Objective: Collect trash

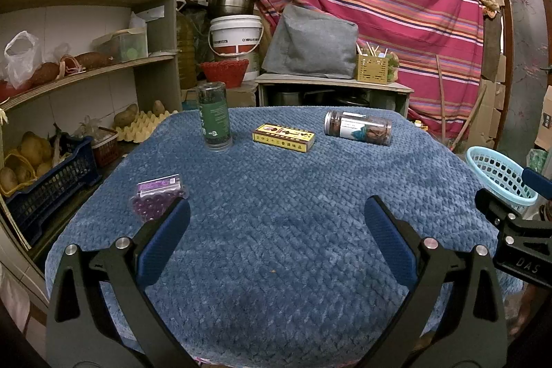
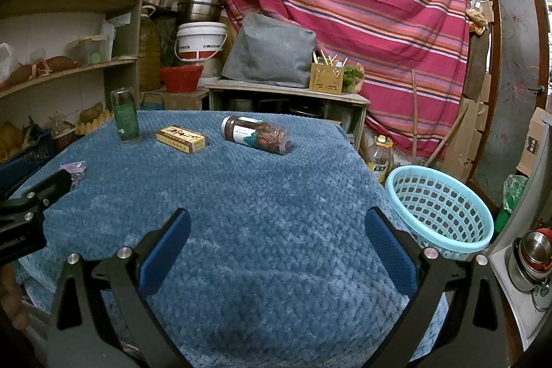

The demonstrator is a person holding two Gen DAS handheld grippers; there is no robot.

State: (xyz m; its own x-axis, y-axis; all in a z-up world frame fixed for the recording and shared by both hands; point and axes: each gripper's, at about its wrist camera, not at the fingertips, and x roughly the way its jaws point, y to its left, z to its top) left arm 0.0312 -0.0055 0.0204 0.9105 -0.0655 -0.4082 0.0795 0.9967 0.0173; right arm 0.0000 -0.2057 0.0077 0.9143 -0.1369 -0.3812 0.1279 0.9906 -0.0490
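On the blue-blanketed table (image 1: 276, 195) stand an upright green-labelled jar (image 1: 214, 116), a flat yellow box (image 1: 283, 138) and a clear jar lying on its side (image 1: 358, 128). A purple packet of beads (image 1: 157, 197) lies at the near left, just beyond my left finger. My left gripper (image 1: 276, 216) hovers open over the near table, holding nothing. My right gripper (image 2: 276, 226) is open too and holds nothing, with the same green jar (image 2: 125, 116), yellow box (image 2: 181, 139) and lying jar (image 2: 256, 134) far ahead. A light blue basket (image 2: 445, 212) sits off the table's right edge.
Wooden shelves (image 1: 86, 68) with potatoes, bags and crates line the left side. Behind the table are a white bucket (image 1: 236, 35), a grey cushion (image 1: 310, 40) on a low cabinet and a striped red cloth. Cardboard boxes and a steel pot (image 2: 531, 259) stand at right.
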